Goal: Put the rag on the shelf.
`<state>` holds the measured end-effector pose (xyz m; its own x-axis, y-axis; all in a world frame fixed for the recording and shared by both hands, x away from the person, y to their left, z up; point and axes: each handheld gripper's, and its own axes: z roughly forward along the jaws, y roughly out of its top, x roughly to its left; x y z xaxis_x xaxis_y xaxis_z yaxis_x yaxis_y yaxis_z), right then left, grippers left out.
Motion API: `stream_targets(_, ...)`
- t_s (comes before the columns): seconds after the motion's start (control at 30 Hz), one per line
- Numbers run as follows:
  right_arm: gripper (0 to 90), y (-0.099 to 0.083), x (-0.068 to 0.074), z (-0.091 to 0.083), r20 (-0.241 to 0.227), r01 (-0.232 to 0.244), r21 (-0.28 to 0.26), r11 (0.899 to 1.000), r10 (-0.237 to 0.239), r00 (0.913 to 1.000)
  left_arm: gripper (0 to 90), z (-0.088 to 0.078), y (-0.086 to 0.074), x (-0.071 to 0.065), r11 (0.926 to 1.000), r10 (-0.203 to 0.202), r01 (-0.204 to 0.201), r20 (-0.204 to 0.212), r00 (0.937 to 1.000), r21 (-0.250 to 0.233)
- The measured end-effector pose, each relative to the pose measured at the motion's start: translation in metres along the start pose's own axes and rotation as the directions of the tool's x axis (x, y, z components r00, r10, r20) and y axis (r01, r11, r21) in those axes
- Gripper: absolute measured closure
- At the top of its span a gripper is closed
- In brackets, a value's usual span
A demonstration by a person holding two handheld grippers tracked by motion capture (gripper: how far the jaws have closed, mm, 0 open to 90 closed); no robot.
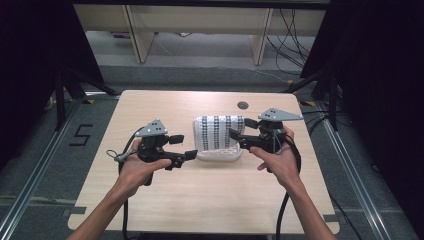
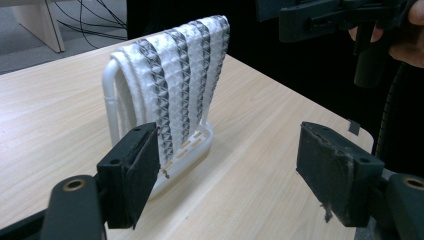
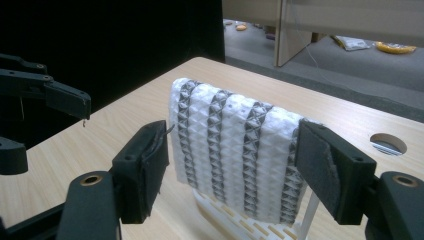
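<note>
A white cloth with grey patterned stripes (image 1: 218, 131) (image 2: 175, 75) (image 3: 230, 145) hangs draped over a small white plastic rack (image 1: 220, 156) (image 2: 110, 95) (image 3: 235, 220) at the middle of the wooden table (image 1: 210, 195). My left gripper (image 1: 184, 146) (image 2: 227, 165) is open just left of the rack's near corner, nothing between its pads. My right gripper (image 1: 241, 132) (image 3: 230, 172) is open at the cloth's right side, its jaws standing wide and facing the hanging cloth without pressing on it. The left gripper view catches the right gripper (image 2: 325, 20) high beyond the cloth.
A round cable hole (image 1: 243, 105) (image 3: 389, 143) lies in the table behind the rack. Beyond the table's far edge stand a pale desk frame (image 1: 140, 35) and loose cables (image 1: 290, 45) on the floor. Dark curtains flank both sides.
</note>
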<state>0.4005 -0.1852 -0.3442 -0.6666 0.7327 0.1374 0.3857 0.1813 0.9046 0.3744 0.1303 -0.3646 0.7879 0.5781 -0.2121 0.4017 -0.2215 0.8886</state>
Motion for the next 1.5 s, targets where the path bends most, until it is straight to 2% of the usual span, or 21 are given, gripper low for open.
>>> stream_targets(0.03,30.9,-0.001,0.0,0.0,0.006,0.002,-0.008,1.0,-0.002,1.0,24.1,0.0,-0.001,0.0,1.0,0.003,-0.003,0.012,0.9999,-0.002)
stream_targets(0.07,30.9,-0.001,0.0,0.0,-0.01,0.014,-0.006,1.0,-0.014,0.9999,23.9,-0.001,-0.002,-0.002,1.0,0.003,-0.003,0.004,1.0,0.003)
stream_targets(0.3,30.6,-0.006,0.003,-0.004,-0.007,0.003,0.002,1.0,-0.003,1.0,23.4,-0.004,-0.009,-0.009,0.9999,0.011,-0.011,0.02,0.9997,0.004)
stream_targets(0.33,30.5,-0.007,0.002,-0.003,-0.017,0.025,-0.005,1.0,-0.025,0.9995,23.3,-0.004,-0.01,-0.009,0.9999,0.014,-0.014,0.02,0.9997,0.005)
stream_targets(0.37,30.4,-0.008,0.004,-0.005,-0.012,0.0,0.004,1.0,0.0,0.9999,23.2,-0.004,-0.011,-0.01,0.9998,0.017,-0.017,0.022,0.9996,0.007)
stream_targets(0.6,30.1,-0.013,0.005,-0.006,-0.016,0.011,-0.001,1.0,-0.011,0.9998,23.2,-0.006,-0.018,-0.012,0.9998,0.016,-0.016,0.028,0.9995,0.01)
stream_targets(0.77,29.2,-0.018,0.008,-0.008,-0.016,-0.015,0.005,1.0,0.015,0.9998,23.1,-0.007,-0.02,-0.013,0.9997,0.018,-0.018,0.03,0.9994,0.014)
stream_targets(0.8,29.2,-0.018,0.007,-0.007,-0.025,0.005,-0.002,1.0,-0.005,0.9997,23.1,-0.007,-0.021,-0.014,0.9998,0.018,-0.018,0.029,0.9994,0.013)
stream_targets(0.9,29.1,-0.021,0.008,-0.009,-0.028,-0.017,0.017,1.0,0.018,0.9995,23.1,-0.007,-0.023,-0.014,0.9996,0.02,-0.021,0.031,0.9993,0.017)
stream_targets(0.93,29.0,-0.022,0.007,-0.009,-0.019,0.003,0.011,1.0,-0.003,0.9998,23.1,-0.007,-0.024,-0.014,0.9996,0.021,-0.022,0.033,0.9992,0.016)
stream_targets(0.97,28.9,-0.024,0.008,-0.009,-0.026,-0.013,0.011,1.0,0.014,0.9996,23.1,-0.008,-0.024,-0.014,0.9996,0.023,-0.023,0.033,0.9992,0.017)
stream_targets(1.07,28.3,-0.027,0.007,-0.009,-0.029,0.006,0.012,1.0,-0.006,0.9996,23.1,-0.008,-0.026,-0.016,0.9996,0.024,-0.025,0.037,0.999,0.017)
stream_targets(1.17,27.4,-0.03,0.009,-0.011,-0.025,-0.017,0.03,0.999,0.018,0.9995,23.1,-0.009,-0.028,-0.017,0.9995,0.029,-0.029,0.047,0.9985,0.015)
stream_targets(1.2,27.1,-0.031,0.007,-0.011,-0.022,0.002,0.026,1.0,-0.002,0.9998,23.1,-0.01,-0.029,-0.018,0.9994,0.027,-0.027,0.038,0.9989,0.02)
stream_targets(1.23,26.5,-0.032,0.01,-0.012,-0.031,-0.029,0.027,0.999,0.03,0.9991,23.1,-0.01,-0.03,-0.019,0.9995,0.026,-0.027,0.04,0.9989,0.016)
stream_targets(1.3,25.6,-0.033,0.008,-0.012,-0.039,0.004,0.022,1.0,-0.003,0.9992,23.0,-0.011,-0.032,-0.019,0.9994,0.029,-0.03,0.044,0.9986,0.018)
stream_targets(1.33,25.2,-0.034,0.011,-0.014,-0.032,-0.026,0.029,0.999,0.027,0.9991,23.0,-0.011,-0.033,-0.02,0.9994,0.029,-0.03,0.046,0.9985,0.018)
stream_targets(1.4,24.0,-0.035,0.01,-0.013,-0.027,-0.007,0.02,1.0,0.007,0.9996,22.9,-0.011,-0.035,-0.02,0.9993,0.03,-0.031,0.047,0.9984,0.023)
stream_targets(1.43,23.5,-0.035,0.011,-0.015,-0.024,-0.013,0.028,1.0,0.014,0.9996,22.9,-0.01,-0.037,-0.02,0.9994,0.028,-0.029,0.057,0.9979,0.016)
stream_targets(1.47,23.1,-0.036,0.011,-0.014,-0.032,0.001,0.011,1.0,0.0,0.9995,22.8,-0.01,-0.037,-0.02,0.9994,0.028,-0.029,0.057,0.9979,0.016)
stream_targets(1.5,22.8,-0.037,0.013,-0.014,-0.043,-0.008,0.022,1.0,0.009,0.999,22.8,-0.01,-0.038,-0.021,0.9993,0.029,-0.03,0.053,0.9982,0.021)
